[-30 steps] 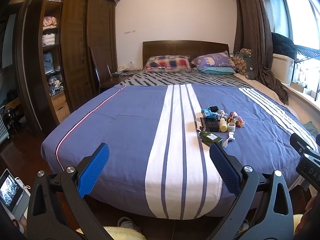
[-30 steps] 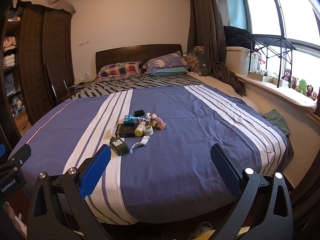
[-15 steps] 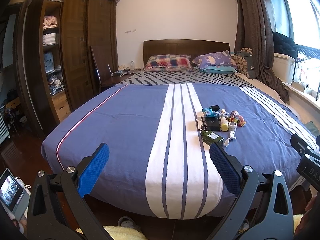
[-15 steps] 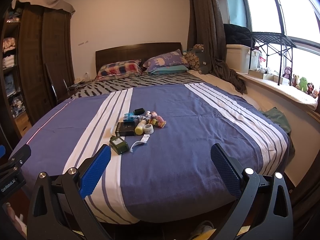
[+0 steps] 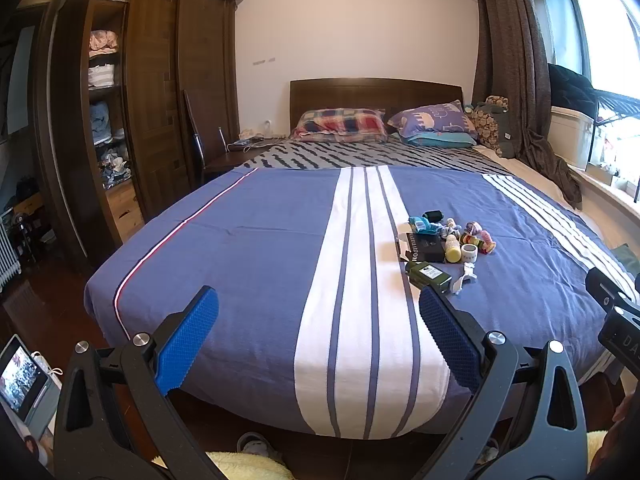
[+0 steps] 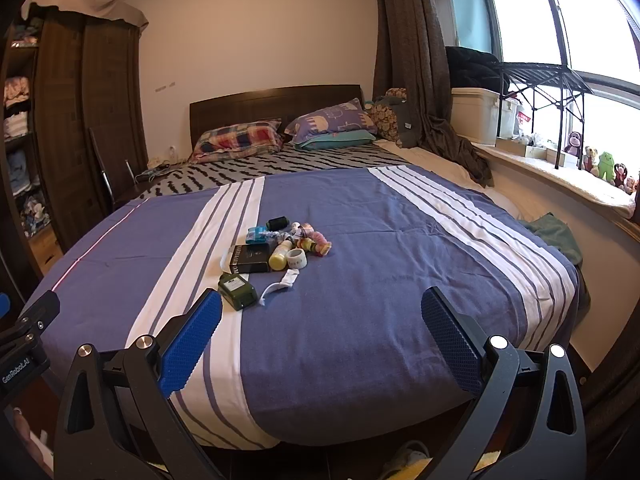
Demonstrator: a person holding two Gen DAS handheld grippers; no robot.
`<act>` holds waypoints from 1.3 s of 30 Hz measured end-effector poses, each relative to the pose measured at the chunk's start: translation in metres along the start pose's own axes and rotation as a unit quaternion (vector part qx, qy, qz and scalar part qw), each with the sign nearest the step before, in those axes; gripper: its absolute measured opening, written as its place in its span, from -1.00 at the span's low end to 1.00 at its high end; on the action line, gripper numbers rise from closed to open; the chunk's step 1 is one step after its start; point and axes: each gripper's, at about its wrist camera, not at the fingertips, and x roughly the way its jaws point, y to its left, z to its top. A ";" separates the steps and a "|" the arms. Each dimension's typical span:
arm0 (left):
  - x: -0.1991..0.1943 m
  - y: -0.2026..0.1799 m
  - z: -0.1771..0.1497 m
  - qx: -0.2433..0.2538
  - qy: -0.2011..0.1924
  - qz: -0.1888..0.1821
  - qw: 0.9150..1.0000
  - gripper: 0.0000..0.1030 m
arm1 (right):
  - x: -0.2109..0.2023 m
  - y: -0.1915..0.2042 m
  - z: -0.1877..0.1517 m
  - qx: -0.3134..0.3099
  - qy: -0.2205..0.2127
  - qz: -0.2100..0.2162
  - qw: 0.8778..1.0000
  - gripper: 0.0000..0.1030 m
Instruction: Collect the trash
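Observation:
A small pile of trash lies on the blue striped bedspread [image 5: 260, 248]: a black box [image 5: 425, 246] [image 6: 249, 259], a green flat bottle [image 5: 429, 274] [image 6: 237, 290], a yellow bottle [image 6: 280, 256], a white tape roll [image 6: 297, 258], a white crumpled strip [image 6: 280, 284], a black spool [image 6: 277, 223] and small colourful pieces [image 6: 316, 240]. My left gripper [image 5: 318, 322] is open and empty, at the bed's foot, left of the pile. My right gripper [image 6: 322, 320] is open and empty, with the pile just beyond its left finger.
A dark wardrobe [image 5: 152, 92] with open shelves stands left of the bed. Pillows [image 6: 280, 136] lie by the headboard. A windowsill [image 6: 560, 176] with boxes and toys runs along the right. A green cloth [image 6: 554, 234] hangs at the bed's right side. A tablet [image 5: 20, 376] sits on the floor at the left.
Both grippers have moved slightly closer to the bed, and the pile sits a little nearer in both views. Both stay open.

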 end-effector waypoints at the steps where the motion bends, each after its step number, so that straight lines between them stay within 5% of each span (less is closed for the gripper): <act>1: 0.000 0.000 0.000 0.000 0.000 0.000 1.000 0.85 | 0.000 0.000 0.000 0.000 0.000 -0.001 1.000 0.94; 18: 0.024 0.003 -0.002 0.009 0.017 0.009 1.000 0.85 | 0.023 0.001 0.001 -0.003 0.019 -0.010 1.000 0.94; 34: 0.142 -0.012 -0.026 0.059 0.096 0.007 0.994 0.84 | 0.149 0.005 -0.010 -0.001 0.096 0.033 0.995 0.93; 39: 0.166 -0.024 -0.025 0.068 0.105 -0.020 0.992 0.84 | 0.212 0.020 -0.008 -0.001 0.143 0.062 0.988 0.32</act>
